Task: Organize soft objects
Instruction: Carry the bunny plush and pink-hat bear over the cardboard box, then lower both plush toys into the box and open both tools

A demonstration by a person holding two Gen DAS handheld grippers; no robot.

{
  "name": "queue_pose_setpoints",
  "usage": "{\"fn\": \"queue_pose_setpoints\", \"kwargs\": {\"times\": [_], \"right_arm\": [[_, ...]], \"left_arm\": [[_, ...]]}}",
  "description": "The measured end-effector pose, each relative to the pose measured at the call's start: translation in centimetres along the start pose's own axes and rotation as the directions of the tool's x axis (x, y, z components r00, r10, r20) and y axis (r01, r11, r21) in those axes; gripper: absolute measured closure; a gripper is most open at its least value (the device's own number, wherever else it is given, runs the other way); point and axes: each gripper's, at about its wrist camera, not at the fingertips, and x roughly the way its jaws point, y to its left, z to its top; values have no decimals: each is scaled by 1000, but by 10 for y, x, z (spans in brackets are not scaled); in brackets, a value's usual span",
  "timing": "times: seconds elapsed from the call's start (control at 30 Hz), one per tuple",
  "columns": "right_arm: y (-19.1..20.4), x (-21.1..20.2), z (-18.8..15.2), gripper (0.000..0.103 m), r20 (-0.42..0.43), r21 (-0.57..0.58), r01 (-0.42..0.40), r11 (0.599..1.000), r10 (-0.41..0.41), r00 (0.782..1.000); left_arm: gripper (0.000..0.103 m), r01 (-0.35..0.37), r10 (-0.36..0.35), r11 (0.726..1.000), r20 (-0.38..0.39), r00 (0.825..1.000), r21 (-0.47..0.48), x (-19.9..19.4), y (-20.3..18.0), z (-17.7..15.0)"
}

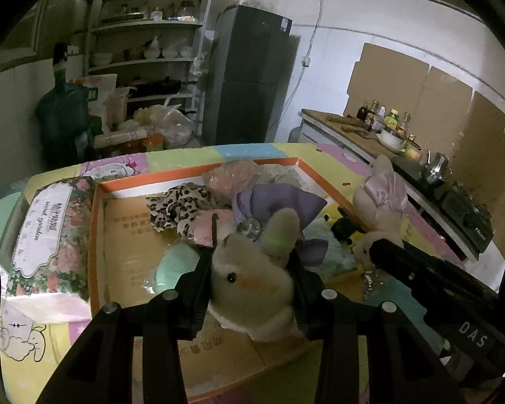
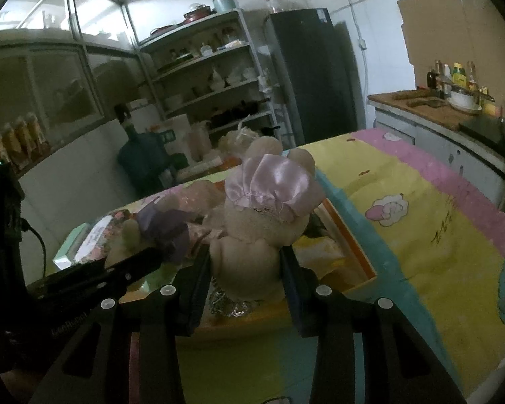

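Note:
My left gripper (image 1: 250, 262) is shut on a cream plush rabbit with a purple bow (image 1: 252, 279) and holds it above the orange-rimmed cardboard box (image 1: 198, 171). The box holds a leopard-print cloth (image 1: 178, 207), a pink soft item (image 1: 207, 227) and a mint green item (image 1: 176, 266). My right gripper (image 2: 245, 262) is shut on a cream plush toy with a pink satin bonnet (image 2: 262, 215) and holds it over the box's right edge (image 2: 350, 235). That toy also shows in the left wrist view (image 1: 382, 198). The purple-bow rabbit shows in the right wrist view (image 2: 161, 229).
The box sits on a table with a pastel cartoon cloth (image 2: 421, 222). A floral tissue pack (image 1: 47, 235) lies left of the box. A counter with bottles, a bowl and a stove (image 1: 394, 134) stands to the right. Shelves (image 1: 148, 43) and a dark fridge (image 1: 249, 77) stand behind.

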Motion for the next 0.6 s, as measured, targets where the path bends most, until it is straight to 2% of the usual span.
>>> {"fn": "queue_pose_setpoints", "kwargs": {"times": [0.6], "right_arm": [[-1,36,2,60,-69,-33,-14,999,12,998]], "left_arm": [[61,-8,8,1000,-45,999,-10,25,4,-3]]}}
